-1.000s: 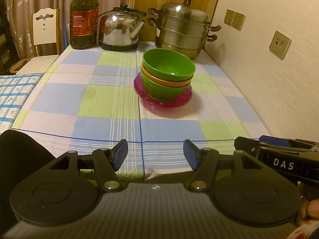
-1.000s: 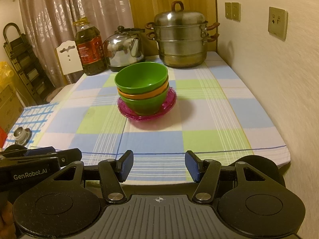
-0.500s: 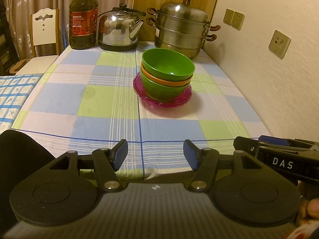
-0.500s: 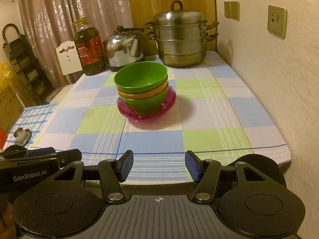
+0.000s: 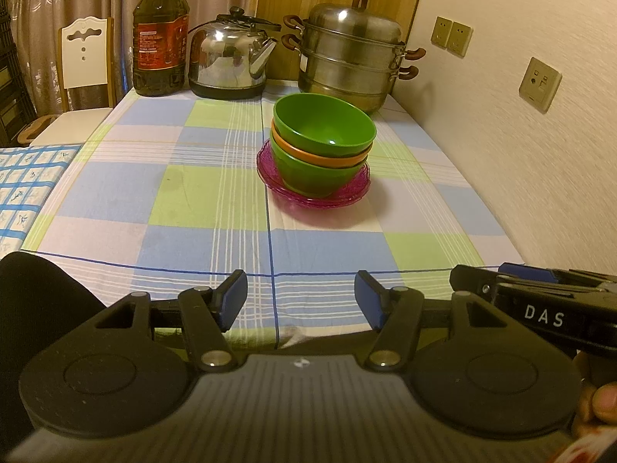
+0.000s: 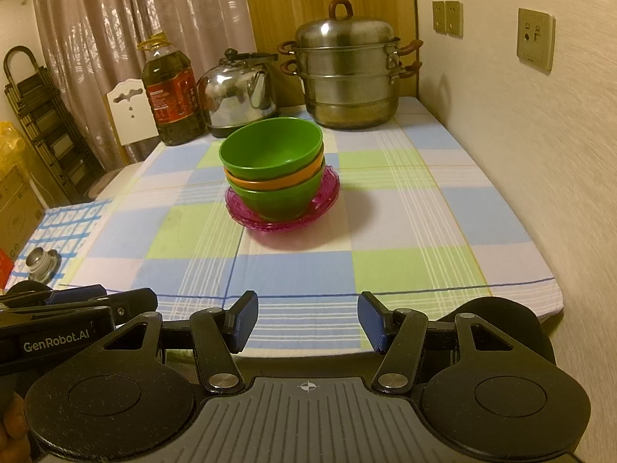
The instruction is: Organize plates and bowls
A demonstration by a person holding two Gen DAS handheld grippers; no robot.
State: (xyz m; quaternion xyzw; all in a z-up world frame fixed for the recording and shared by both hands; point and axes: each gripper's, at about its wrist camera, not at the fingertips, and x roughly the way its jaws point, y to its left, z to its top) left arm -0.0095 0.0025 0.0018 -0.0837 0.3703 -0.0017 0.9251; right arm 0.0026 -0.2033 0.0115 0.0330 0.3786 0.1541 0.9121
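Blue-padded fingers of my left gripper point(image 5: 300, 299) and right gripper point(image 6: 307, 321) stand apart with nothing between them, low in each frame at the bench's point(image 6: 424, 231) near edge. Mid-frame, well beyond both, three nested plastic bowls point(image 6: 273, 169) in green, orange and green sit on stacked magenta scalloped plates point(image 6: 327, 196). My worry: pinching the top rim could drag the whole nest up or tip it. Readable writing: "GenRobot.AI", "DAS".
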